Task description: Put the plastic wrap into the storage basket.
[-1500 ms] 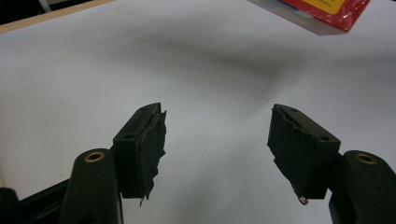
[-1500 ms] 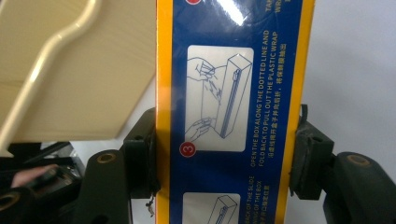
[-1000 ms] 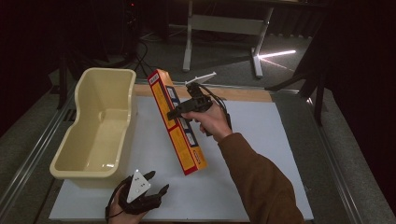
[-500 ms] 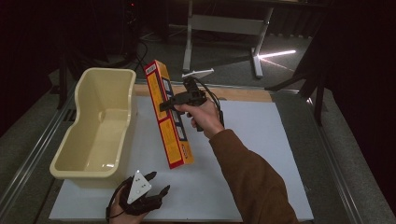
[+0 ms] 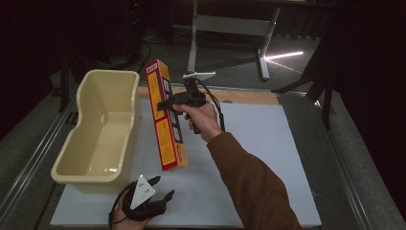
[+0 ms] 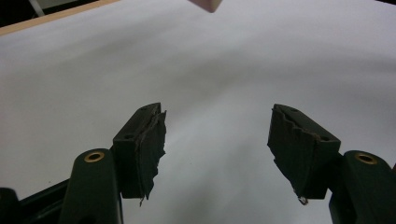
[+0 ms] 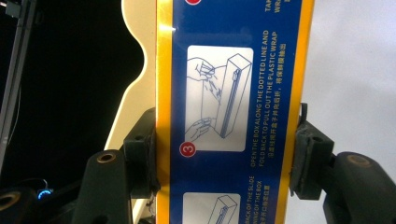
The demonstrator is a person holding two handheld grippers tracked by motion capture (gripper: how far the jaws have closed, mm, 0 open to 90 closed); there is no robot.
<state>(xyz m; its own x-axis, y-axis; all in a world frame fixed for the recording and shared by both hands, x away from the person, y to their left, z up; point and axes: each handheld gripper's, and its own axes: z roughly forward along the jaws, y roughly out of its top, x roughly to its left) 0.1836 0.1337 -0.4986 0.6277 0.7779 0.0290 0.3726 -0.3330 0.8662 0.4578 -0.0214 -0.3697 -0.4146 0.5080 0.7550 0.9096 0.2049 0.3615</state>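
Right gripper (image 5: 165, 104) is clamped on the long orange-and-blue wrap box (image 5: 166, 122), jaws pressing its two narrow edges approx. mid-length; box is lifted off the white mat (image 5: 268, 153), tilted w/ top end leaning toward the far side, lower end hanging just above the mat, right beside the cream tub (image 5: 98, 132) but not inside it; in the right gripper view the box (image 7: 233, 116) runs top to bottom between the pads (image 7: 140, 163), blue face w/ printed instruction panels toward the camera, tub's wavy rim (image 7: 137, 56) behind on the left. Person's right hand (image 5: 201, 119) holds the gripper handle, brown sleeve (image 5: 249, 187) coming in from bottom; cable loops off the back of the gripper. Left gripper (image 5: 160, 189) sits low near the mat's near edge, just below the tub's near corner, grey plate on top; in the left gripper view its jaws stand wide apart w/ nothing between, worn pads (image 6: 149, 140) over bare mat (image 6: 210, 70). Tub sits at mat's left edge; wooden strip (image 5: 249, 96) runs along the far side.
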